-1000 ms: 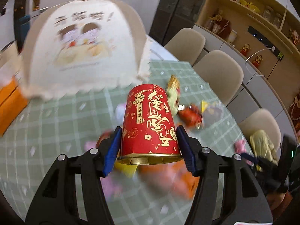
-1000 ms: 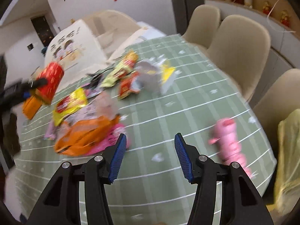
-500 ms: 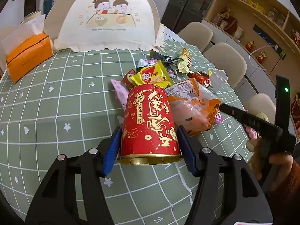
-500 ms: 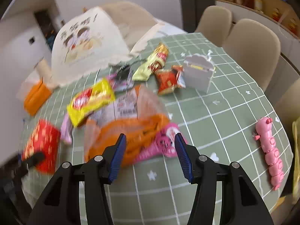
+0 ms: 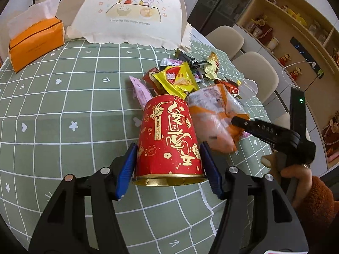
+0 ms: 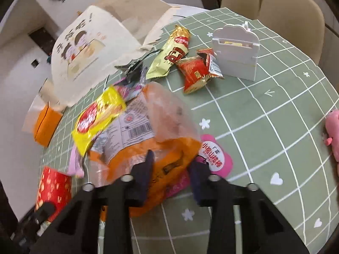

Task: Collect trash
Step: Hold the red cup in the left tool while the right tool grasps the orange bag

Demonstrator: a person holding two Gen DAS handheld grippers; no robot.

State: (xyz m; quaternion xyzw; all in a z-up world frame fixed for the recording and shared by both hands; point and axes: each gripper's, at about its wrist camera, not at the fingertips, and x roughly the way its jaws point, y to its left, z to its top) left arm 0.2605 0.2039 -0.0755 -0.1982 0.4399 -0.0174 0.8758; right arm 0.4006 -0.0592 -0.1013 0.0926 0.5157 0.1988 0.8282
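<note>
A red paper cup (image 5: 167, 133) with gold characters lies between the blue pads of my left gripper (image 5: 168, 148), which is shut on it just above the green checked tablecloth (image 5: 63, 105). The cup also shows at the lower left in the right wrist view (image 6: 53, 188). To its right lies a crumpled orange and clear bag (image 5: 214, 114). My right gripper (image 6: 172, 160) is closing on that bag (image 6: 169, 116), whose orange edge fills the gap between the jaws. A yellow wrapper (image 6: 97, 118), a red wrapper (image 6: 195, 72) and a gold wrapper (image 6: 171, 55) lie behind.
A cream food cover (image 5: 131, 10) and an orange tissue box (image 5: 36, 42) stand at the far side. A white box (image 6: 235, 50) stands beyond the wrappers, a pink round wrapper (image 6: 216, 158) lies beside the bag, and a pink toy (image 6: 332, 133) sits at the right edge. Beige chairs (image 5: 254, 69) line the table.
The right gripper came down to the left onto the orange bag and its jaws have narrowed. The left gripper lowered the cup towards the table, then stayed put.
</note>
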